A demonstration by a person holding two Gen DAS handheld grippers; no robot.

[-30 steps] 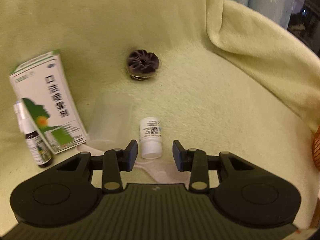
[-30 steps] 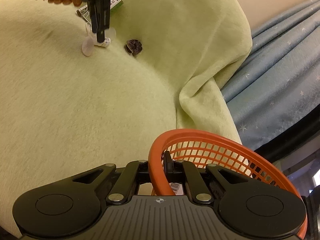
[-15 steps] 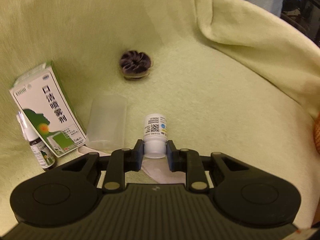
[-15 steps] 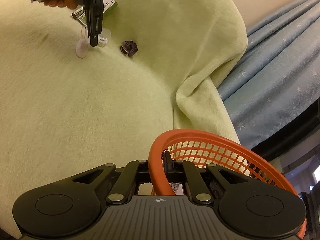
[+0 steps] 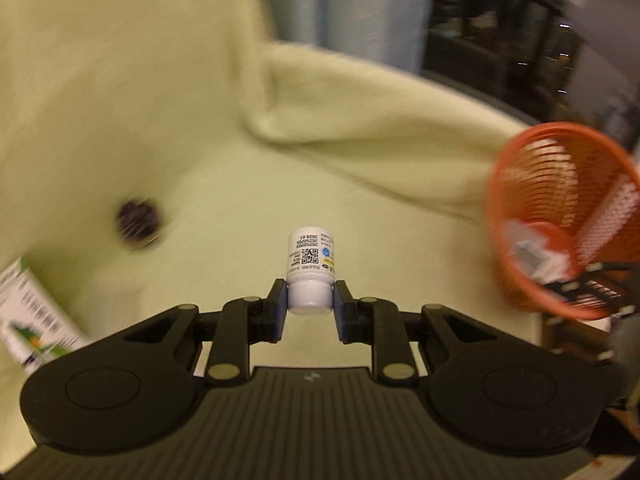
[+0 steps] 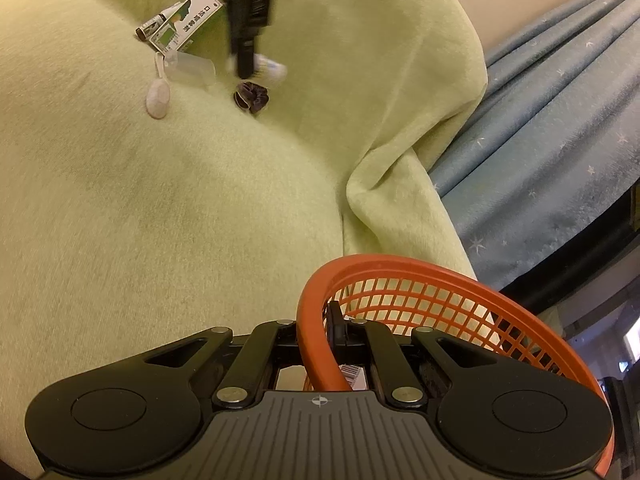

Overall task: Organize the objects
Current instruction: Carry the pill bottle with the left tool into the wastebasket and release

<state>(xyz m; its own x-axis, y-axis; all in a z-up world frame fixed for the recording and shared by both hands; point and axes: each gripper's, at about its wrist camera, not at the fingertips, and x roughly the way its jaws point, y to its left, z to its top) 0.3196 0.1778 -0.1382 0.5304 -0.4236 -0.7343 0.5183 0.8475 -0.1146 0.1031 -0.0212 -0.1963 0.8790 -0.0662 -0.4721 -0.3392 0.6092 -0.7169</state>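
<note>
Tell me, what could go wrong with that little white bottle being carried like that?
The left gripper pinches the white bottle only by its cap end, so it might slip out. The orange basket, clamped at its rim by the right gripper, hangs tilted, so a drop could miss or spill.

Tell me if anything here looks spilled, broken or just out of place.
Nothing looks spilled or broken. The odd part is the setting: a medicine box, spray bottle, clear cup, white spoon and dark scrunchie lie scattered on a green blanket. The orange basket sits tilted, pinched at its rim.
</note>
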